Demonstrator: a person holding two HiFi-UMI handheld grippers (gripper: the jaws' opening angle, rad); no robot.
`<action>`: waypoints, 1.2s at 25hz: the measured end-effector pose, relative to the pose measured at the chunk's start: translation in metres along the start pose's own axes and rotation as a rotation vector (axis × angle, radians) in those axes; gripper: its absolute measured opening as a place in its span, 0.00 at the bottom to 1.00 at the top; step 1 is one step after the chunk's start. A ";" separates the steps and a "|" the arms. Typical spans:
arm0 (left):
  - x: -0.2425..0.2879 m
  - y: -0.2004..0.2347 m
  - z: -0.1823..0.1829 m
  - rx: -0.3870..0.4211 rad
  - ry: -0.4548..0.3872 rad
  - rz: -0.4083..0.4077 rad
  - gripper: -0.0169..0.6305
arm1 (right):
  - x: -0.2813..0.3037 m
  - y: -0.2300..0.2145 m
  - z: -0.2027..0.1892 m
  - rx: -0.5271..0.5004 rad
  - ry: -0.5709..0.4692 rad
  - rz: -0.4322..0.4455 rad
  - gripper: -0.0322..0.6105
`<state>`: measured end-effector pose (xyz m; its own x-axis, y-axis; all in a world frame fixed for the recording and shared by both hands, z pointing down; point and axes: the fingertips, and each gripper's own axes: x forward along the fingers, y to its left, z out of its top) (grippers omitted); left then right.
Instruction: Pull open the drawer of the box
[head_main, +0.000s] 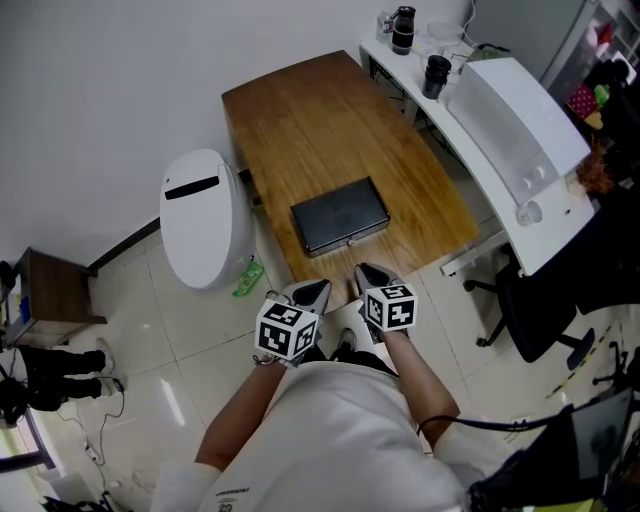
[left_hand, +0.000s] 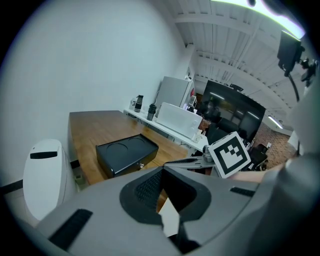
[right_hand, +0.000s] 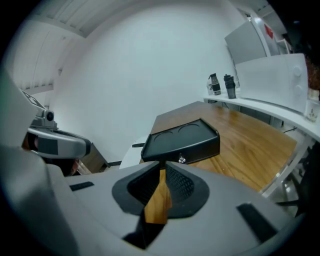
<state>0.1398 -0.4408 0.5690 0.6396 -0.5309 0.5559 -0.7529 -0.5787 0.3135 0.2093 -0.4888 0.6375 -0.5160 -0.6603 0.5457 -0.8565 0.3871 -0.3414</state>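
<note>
While I stand at the near end of the wooden counter (head_main: 300, 120), I hold both grippers close to my body, side by side. My left gripper (head_main: 312, 293) has its jaws pressed together at the tips, with nothing between them. My right gripper (head_main: 368, 275) is the same: its jaws meet at the tips and hold nothing. Both point out toward the far side, over the near edge of the counter. Neither one touches the box.

The box (head_main: 340, 215) is black and flat and lies on the counter, close to its near edge. It sits just past my two grippers. Two round shapes are pressed into its lid. The drawer (right_hand: 192, 149) is in the side that faces me, and it looks pushed all the way in. A small shiny knob (right_hand: 182, 160) sticks out from the middle of the drawer front. My right gripper (right_hand: 161, 167) lines up nearly straight with that knob. From my left gripper (left_hand: 162, 170), the box (left_hand: 127, 152) sits off to the left and farther away.

A white bin (head_main: 205, 215) stands on the tiled floor (head_main: 150, 350) to the left of the counter. A long white counter (head_main: 500, 130) runs along the right side, with two dark cups (head_main: 403, 28) near its far end. A black chair (head_main: 535, 310) stands to the right of me.
</note>
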 end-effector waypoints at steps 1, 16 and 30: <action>0.003 0.003 0.000 0.003 0.004 -0.005 0.03 | 0.004 -0.003 -0.001 -0.001 0.003 -0.013 0.07; 0.035 0.034 -0.003 0.033 0.099 -0.111 0.03 | 0.075 -0.035 -0.007 0.009 0.075 -0.159 0.16; 0.046 0.053 -0.004 0.026 0.135 -0.156 0.03 | 0.105 -0.056 -0.022 -0.054 0.168 -0.232 0.19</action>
<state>0.1289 -0.4935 0.6141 0.7200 -0.3472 0.6009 -0.6412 -0.6640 0.3846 0.2027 -0.5660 0.7305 -0.2973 -0.6212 0.7251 -0.9491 0.2751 -0.1535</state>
